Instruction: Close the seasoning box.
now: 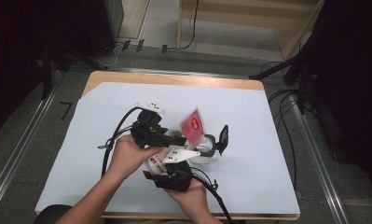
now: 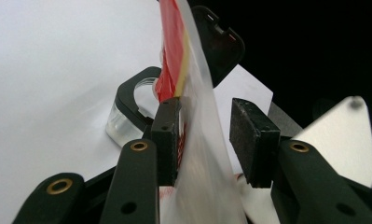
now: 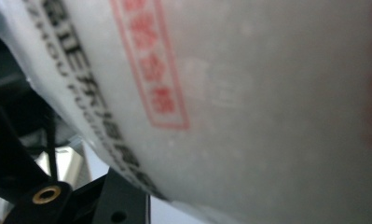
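The pouch (image 1: 191, 125), a frosted plastic bag with a red label, stands tilted up over the middle of the table, held between the two grippers. In the left gripper view it (image 2: 200, 140) passes between the black jaws: it lies against the left pad, while the right pad stands clear of it, so the left gripper (image 1: 174, 139) is part open and not pinching. In the right gripper view the pouch (image 3: 249, 93) lies so close to the lens, red and black print blurred, that I cannot tell whether the right gripper (image 1: 174, 173) clamps it or how wide its jaws stand.

Just beyond the pouch sits a clear jar (image 1: 206, 150) with a black rim, its black lid (image 1: 223, 138) hinged up and standing open on the far side. From the left gripper view the jar (image 2: 127, 114) shows just left of the pouch, partly behind the jaw, and the lid (image 2: 221, 46) rises behind the pouch's top.

The left hand (image 1: 127, 156) and the right hand (image 1: 193, 196) crowd the near middle, cables looping off both grippers. All this rests on a white sheet (image 1: 267, 154) that covers most of the wooden table (image 1: 174, 78); the sheet lies bare to left, right and far side, with room to move. The near table edge is close under the forearms, which are cut off at the bottom. The pouch's lower end is hidden behind the hands.
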